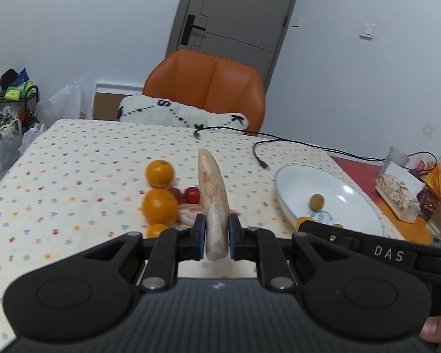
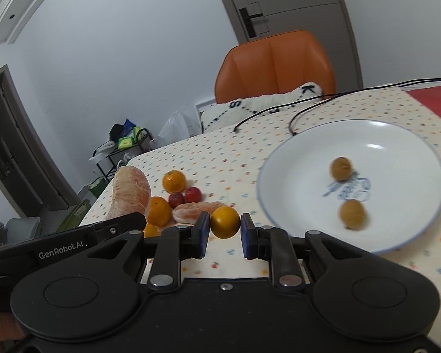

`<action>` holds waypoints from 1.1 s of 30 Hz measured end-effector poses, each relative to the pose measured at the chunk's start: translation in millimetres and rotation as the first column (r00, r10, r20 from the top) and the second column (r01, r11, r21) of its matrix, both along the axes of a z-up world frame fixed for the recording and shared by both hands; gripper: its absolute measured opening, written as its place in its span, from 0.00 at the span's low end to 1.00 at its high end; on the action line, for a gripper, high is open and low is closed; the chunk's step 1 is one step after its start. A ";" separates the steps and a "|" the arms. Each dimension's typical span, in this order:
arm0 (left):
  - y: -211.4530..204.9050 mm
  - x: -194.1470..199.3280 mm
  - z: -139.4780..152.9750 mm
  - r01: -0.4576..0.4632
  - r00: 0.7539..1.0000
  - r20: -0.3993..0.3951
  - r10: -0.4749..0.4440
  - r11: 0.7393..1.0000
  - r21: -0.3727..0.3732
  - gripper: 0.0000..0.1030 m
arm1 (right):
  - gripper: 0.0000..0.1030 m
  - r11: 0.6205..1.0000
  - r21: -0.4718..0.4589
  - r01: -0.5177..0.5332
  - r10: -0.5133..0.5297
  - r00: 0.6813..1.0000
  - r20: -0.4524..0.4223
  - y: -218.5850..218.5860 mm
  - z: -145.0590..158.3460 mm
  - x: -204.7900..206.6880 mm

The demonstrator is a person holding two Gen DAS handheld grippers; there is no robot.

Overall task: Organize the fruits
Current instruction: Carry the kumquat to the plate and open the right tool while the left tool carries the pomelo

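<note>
The white plate (image 2: 308,153) holds 2 small brown fruits (image 2: 341,168) near its centre; its far and left inner areas are bare. Between plate and fruit cluster (image 1: 161,197) lies a strip of open tablecloth (image 1: 250,182). A black cable (image 1: 260,158) crosses the cloth just behind the plate (its plug end lies near the rim). Left of the cluster, the cloth is unobstructed.

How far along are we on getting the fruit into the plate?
Early. Done: two small brown fruits lie in the white plate. In hand: the left gripper is shut on a pomelo wedge; the right gripper holds a small orange between its jaws. Left on the tablecloth: three oranges, two red fruits and another pomelo segment.
</note>
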State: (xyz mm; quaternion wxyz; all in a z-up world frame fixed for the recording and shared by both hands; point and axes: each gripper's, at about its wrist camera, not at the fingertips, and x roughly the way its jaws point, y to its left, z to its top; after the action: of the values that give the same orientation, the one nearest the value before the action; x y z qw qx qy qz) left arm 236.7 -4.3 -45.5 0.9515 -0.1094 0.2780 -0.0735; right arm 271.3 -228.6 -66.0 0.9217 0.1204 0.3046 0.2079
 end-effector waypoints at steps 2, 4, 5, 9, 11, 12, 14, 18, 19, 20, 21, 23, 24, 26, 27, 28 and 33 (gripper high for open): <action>-7.4 -1.5 1.1 0.010 1.000 0.001 -0.010 1.000 0.004 0.13 | 0.20 1.000 0.004 0.013 -0.013 1.000 0.003 -9.0 0.6 -3.7; -14.7 -2.3 2.4 0.020 1.000 0.001 -0.020 1.000 0.007 0.13 | 0.20 1.000 0.007 0.027 -0.027 1.000 0.007 -17.8 1.8 -6.9; -18.5 -3.1 3.3 0.024 1.000 0.003 -0.024 1.000 0.010 0.13 | 0.20 0.999 0.008 0.033 -0.033 0.999 0.010 -22.4 2.4 -9.5; -32.8 -4.1 7.0 0.041 0.999 0.010 -0.042 0.999 0.017 0.13 | 0.20 0.998 0.011 0.056 -0.056 0.998 0.017 -37.6 3.9 -14.5; -39.5 -5.0 8.6 0.049 0.999 0.016 -0.049 0.999 0.021 0.13 | 0.20 0.997 0.014 0.069 -0.070 0.997 0.018 -45.7 4.2 -16.6; -42.8 -5.3 9.1 0.052 0.998 0.017 -0.052 0.998 0.022 0.13 | 0.20 0.997 0.014 0.076 -0.076 0.997 0.019 -49.2 4.2 -17.9; -48.6 -4.9 9.0 0.058 0.998 0.015 -0.058 0.998 0.020 0.13 | 0.20 0.996 0.014 0.086 -0.086 0.996 0.019 -56.9 3.6 -20.9; -60.2 -4.5 8.5 0.072 0.997 0.013 -0.072 0.997 0.023 0.13 | 0.20 0.994 0.013 0.109 -0.110 0.994 0.016 -71.1 1.8 -23.9; -63.1 -4.3 8.5 0.076 0.997 0.013 -0.076 0.997 0.024 0.13 | 0.20 0.993 0.014 0.115 -0.116 0.993 0.015 -74.4 1.2 -24.4; -66.0 -3.8 8.5 0.080 0.997 0.013 -0.080 0.996 0.027 0.13 | 0.20 0.993 0.015 0.121 -0.122 0.992 0.015 -77.9 0.7 -24.5; -68.9 -3.5 8.4 0.084 0.996 0.013 -0.085 0.996 0.028 0.13 | 0.20 0.992 0.016 0.127 -0.128 0.992 0.015 -81.4 0.1 -24.9; -74.7 -1.7 7.9 0.092 0.996 0.013 -0.092 0.995 0.032 0.13 | 0.20 0.990 0.019 0.138 -0.139 0.990 0.014 -87.9 -1.0 -25.9; -77.8 -0.9 7.8 0.096 0.995 0.012 -0.096 0.995 0.034 0.13 | 0.20 0.989 0.021 0.144 -0.144 0.990 0.013 -91.7 -1.4 -26.7; -83.2 1.2 7.4 0.103 0.995 0.012 -0.103 0.994 0.039 0.13 | 0.20 0.988 0.024 0.154 -0.154 0.988 0.012 -98.6 -2.9 -26.7; -85.7 2.0 7.0 0.104 0.994 0.012 -0.105 0.994 0.042 0.13 | 0.20 0.987 0.027 0.160 -0.160 0.987 0.009 -101.8 -3.8 -26.4; -87.7 3.0 6.4 0.106 0.994 0.010 -0.107 0.993 0.043 0.13 | 0.20 0.986 0.030 0.165 -0.165 0.986 0.007 -104.9 -4.8 -25.9; -99.5 9.2 2.3 0.119 0.993 -0.001 -0.119 0.992 0.052 0.13 | 0.20 0.983 0.033 0.182 -0.182 0.983 -0.001 -117.4 -10.9 -24.2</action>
State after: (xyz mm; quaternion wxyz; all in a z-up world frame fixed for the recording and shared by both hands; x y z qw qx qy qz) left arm 245.9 -103.8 -43.2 0.9482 -0.0680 0.2850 -0.1231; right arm 247.1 -346.0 -76.8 0.9350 0.1627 0.2879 0.1278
